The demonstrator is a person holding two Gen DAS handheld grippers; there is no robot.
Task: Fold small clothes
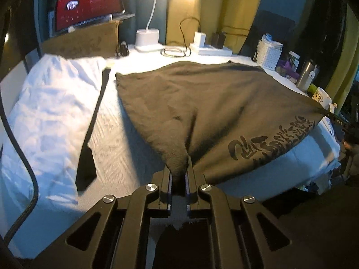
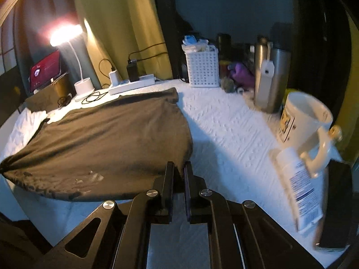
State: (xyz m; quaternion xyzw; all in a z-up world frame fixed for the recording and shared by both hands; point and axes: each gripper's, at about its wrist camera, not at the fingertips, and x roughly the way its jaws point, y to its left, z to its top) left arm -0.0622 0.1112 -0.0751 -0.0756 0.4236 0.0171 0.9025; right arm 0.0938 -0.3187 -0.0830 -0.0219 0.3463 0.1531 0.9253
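Observation:
A dark grey T-shirt [image 1: 202, 103] with black lettering lies spread on the white table cover, its near edge lifted off the surface. My left gripper [image 1: 178, 165] is shut on a pinched fold of its near edge. My right gripper [image 2: 178, 168] is shut on the shirt's near right corner [image 2: 125, 134]. In the left wrist view the right gripper's tip [image 1: 336, 117] shows at the far right, pulling that corner taut. The shirt hangs stretched between the two grippers.
A folded white garment [image 1: 51, 116] with a black strip lies at the left. A lamp [image 1: 147, 37], power strip [image 1: 211, 49] and tablet [image 1: 89, 6] stand at the back. A white basket [image 2: 203, 67], steel flasks [image 2: 271, 76], mug [image 2: 305, 121] and tube [image 2: 300, 188] crowd the right.

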